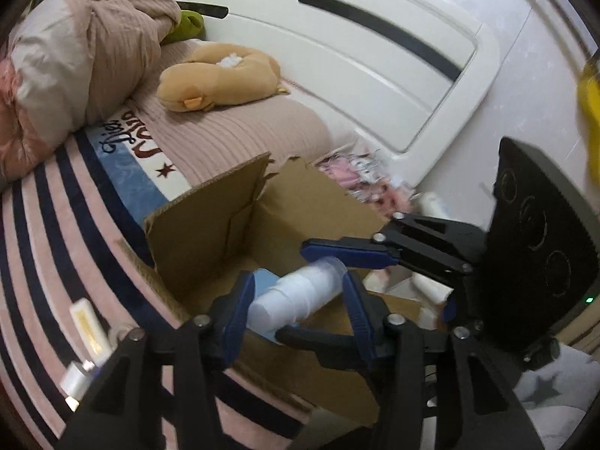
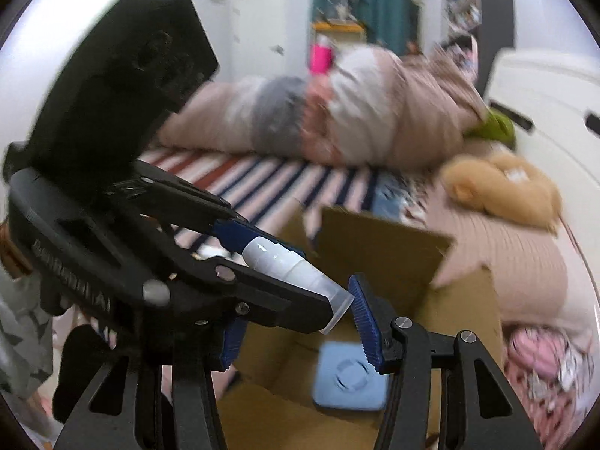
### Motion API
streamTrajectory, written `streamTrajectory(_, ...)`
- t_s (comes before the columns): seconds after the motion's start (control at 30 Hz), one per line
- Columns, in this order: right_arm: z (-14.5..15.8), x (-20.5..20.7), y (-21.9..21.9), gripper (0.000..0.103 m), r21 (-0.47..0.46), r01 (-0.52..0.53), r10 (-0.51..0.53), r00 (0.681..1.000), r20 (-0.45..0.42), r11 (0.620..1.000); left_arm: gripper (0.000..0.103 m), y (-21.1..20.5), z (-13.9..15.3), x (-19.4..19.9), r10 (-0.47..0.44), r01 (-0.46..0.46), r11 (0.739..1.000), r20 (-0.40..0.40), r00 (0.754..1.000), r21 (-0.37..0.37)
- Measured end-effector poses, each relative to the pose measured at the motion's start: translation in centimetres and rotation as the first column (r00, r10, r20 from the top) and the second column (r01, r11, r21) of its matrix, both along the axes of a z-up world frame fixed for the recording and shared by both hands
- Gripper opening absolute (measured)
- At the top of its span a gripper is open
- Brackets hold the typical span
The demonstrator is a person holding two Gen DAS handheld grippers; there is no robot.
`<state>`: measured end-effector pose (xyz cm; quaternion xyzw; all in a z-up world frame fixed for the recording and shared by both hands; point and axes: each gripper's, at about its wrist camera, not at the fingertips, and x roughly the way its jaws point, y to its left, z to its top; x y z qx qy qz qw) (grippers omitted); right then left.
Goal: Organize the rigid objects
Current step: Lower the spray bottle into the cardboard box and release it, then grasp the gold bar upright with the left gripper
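An open cardboard box (image 1: 210, 232) stands on a striped bed; it also shows in the right wrist view (image 2: 378, 240). A white bottle with a clear cap (image 1: 296, 296) lies between the blue pads of my left gripper (image 1: 296, 300), held above the box. In the right wrist view the same bottle (image 2: 288, 266) is clamped in the left gripper, which crosses in from the left. My right gripper (image 2: 296, 322) is open, its right pad (image 2: 365, 322) just beside the bottle's cap. A flat blue square item (image 2: 350, 378) lies inside the box.
A small tube (image 1: 88, 328) and a small white cylinder (image 1: 77, 378) lie on the striped blanket at the left. A tan plush toy (image 1: 217, 75) and bundled bedding (image 1: 82, 56) lie further up the bed. A white headboard (image 1: 375, 56) stands behind.
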<state>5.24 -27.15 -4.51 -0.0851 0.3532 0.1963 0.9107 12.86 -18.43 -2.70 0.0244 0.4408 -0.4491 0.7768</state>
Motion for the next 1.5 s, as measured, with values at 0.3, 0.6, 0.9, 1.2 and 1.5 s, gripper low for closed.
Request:
streamTrajectory(0.3, 1.4, -1.0, 2.1, 0.096, 0.015, -0.007, 0.005, 0.996, 0.091, 1.000, 0.092, 12.7, 0.7, -0.5, 0.345, -0.349, 0.937, 0.171, 0.923, -0.007)
streamTrajectory(0.6, 1.3, -0.6, 11.4, 0.093, 0.081, -0.212, 0.200, 0.971, 0.132, 0.974, 0.092, 23.5, -10.3, -2.6, 0.568, -0.577, 0.808, 0.106, 0.816, 0.117)
streamTrajectory(0.9, -2.2, 0.6, 15.5, 0.073, 0.070, -0.237, 0.235, 0.971, 0.040, 0.969, 0.039, 23.2, -17.0, -2.8, 0.566, -0.573, 0.806, 0.091, 0.819, 0.145)
streamTrajectory(1.2, -8.3, 0.8, 17.7, 0.073, 0.066, -0.259, 0.265, 0.959, -0.101, 0.963, 0.020, 25.2, -16.3, -2.3, 0.568, -0.584, 0.801, 0.142, 0.811, 0.130)
streamTrajectory(1.5, -15.1, 2.5, 17.2, 0.071, 0.091, -0.182, 0.198, 0.957, -0.213, 0.979, 0.015, 23.5, -17.9, -1.0, 0.550, -0.568, 0.806, 0.142, 0.823, 0.165)
